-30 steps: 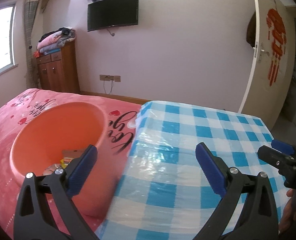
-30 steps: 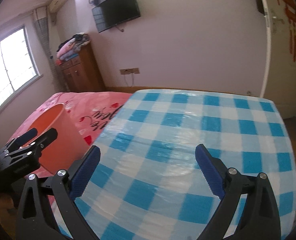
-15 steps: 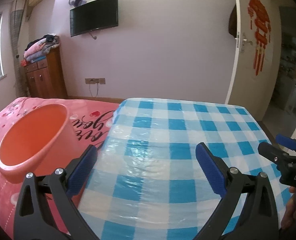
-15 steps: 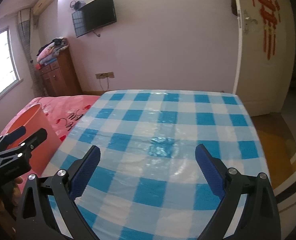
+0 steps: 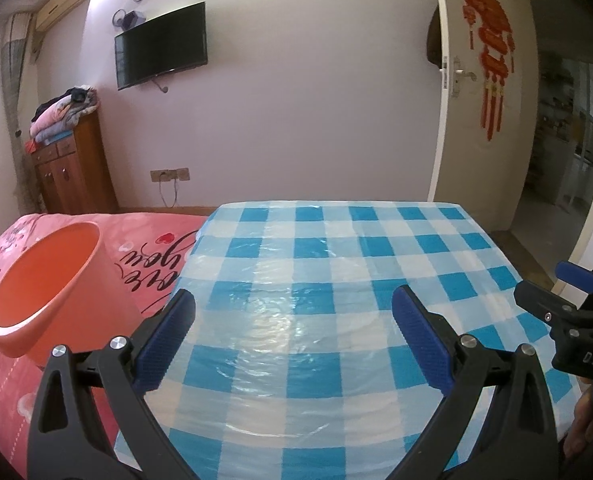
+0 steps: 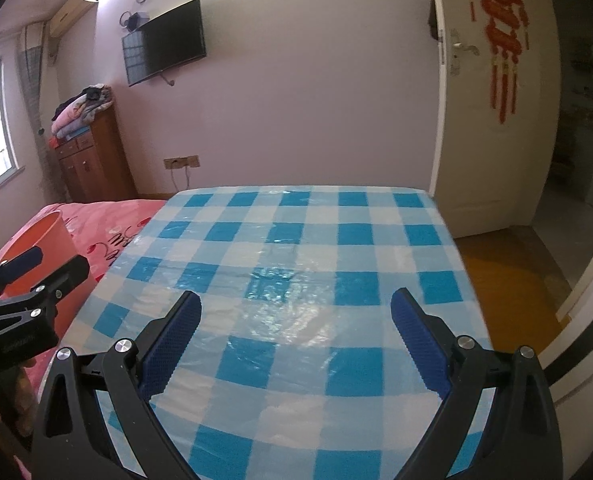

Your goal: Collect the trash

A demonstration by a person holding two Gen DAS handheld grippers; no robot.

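Both the left gripper and right gripper hang spread and empty over the blue-checked table, beside an orange bin on pink bedding scripted "you".

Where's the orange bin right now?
The orange bin sits on the pink bedspread, at the left of the left wrist view, beside the left edge of the blue checked table. The right wrist view shows it behind the left gripper.

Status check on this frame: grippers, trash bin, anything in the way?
Left gripper open, empty. Right gripper open, empty. Orange trash bin on pink bedspread, left of checkered table; no trash visible on it. Nothing blocking.
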